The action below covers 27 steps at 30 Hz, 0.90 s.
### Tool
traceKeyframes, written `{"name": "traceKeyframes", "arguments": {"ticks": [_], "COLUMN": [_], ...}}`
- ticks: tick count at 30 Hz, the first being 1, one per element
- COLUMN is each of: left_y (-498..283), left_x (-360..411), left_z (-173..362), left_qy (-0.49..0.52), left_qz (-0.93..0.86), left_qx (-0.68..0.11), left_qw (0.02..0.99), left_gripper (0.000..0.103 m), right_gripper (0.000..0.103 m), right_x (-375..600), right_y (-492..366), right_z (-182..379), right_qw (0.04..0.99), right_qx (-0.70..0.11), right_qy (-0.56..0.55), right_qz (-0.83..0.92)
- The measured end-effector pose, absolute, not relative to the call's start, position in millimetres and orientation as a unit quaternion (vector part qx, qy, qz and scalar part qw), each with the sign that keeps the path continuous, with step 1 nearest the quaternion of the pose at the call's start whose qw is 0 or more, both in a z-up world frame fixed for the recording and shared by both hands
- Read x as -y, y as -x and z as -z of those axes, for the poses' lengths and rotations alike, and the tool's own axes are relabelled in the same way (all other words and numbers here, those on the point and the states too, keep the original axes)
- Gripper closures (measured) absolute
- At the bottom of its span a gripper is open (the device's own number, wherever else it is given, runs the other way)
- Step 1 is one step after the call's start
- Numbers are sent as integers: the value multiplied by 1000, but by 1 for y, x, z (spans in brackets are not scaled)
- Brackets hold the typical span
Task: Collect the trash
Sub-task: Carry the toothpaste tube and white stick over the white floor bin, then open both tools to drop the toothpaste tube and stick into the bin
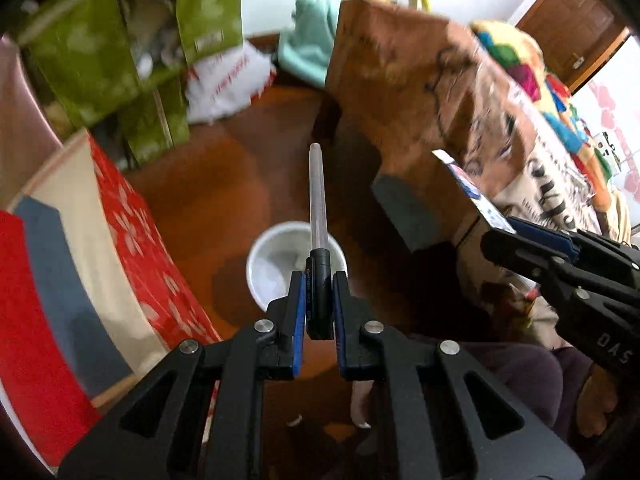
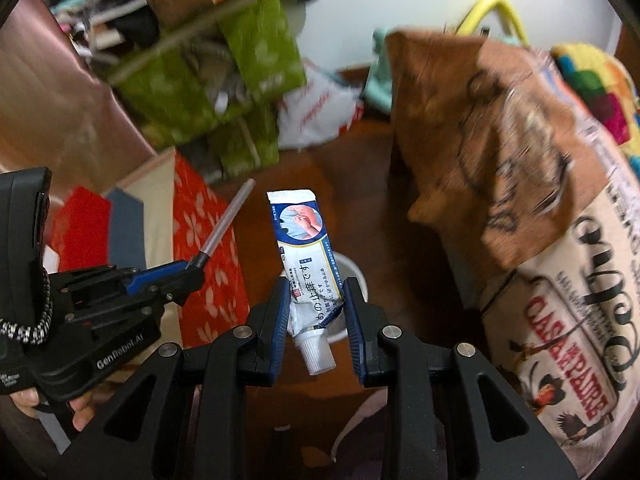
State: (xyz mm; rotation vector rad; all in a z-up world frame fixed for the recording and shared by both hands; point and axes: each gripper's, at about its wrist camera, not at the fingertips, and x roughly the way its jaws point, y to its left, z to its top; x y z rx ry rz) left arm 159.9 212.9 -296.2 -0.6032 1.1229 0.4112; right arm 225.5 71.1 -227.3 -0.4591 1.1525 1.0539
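My left gripper (image 1: 317, 300) is shut on a pen (image 1: 318, 208) with a black cap end and a grey barrel pointing forward, held above a small white bin (image 1: 276, 256) on the wooden floor. My right gripper (image 2: 316, 308) is shut on a squeezed white and blue ointment tube (image 2: 306, 248), cap end down, also above the white bin (image 2: 356, 272). The right gripper (image 1: 520, 236) with the tube (image 1: 472, 188) shows at the right of the left wrist view. The left gripper (image 2: 192, 270) with the pen (image 2: 228, 216) shows at the left of the right wrist view.
A red flowered box (image 1: 136, 236) stands left of the bin. A printed fabric bag (image 2: 560, 280) and brown cloth (image 1: 408, 80) rise on the right. Green boxes (image 1: 96, 56) and a white plastic bag (image 1: 228, 80) are stacked at the back. My foot (image 1: 360, 400) is below.
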Motion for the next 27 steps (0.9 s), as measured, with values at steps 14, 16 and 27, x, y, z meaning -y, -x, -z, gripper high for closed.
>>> {"name": "traceKeyframes", "arguments": {"ticks": [14, 16, 27], "left_y": [-175, -178, -185], "left_x": [-229, -233, -239], "left_z": [368, 369, 351], "left_qy": [342, 356, 329], "left_qz": [-167, -163, -187], "left_qx": [-579, -574, -570], "left_qw": [721, 719, 729], "left_gripper": [92, 92, 70], "right_gripper": [78, 78, 65], "right_x": [-118, -122, -113], "right_y": [-242, -244, -247], "right_z": [304, 303, 296], "right_qw": [610, 609, 606], "right_qx": [-615, -614, -614], "right_qy": [235, 230, 231], "right_qz": [-442, -446, -450]}}
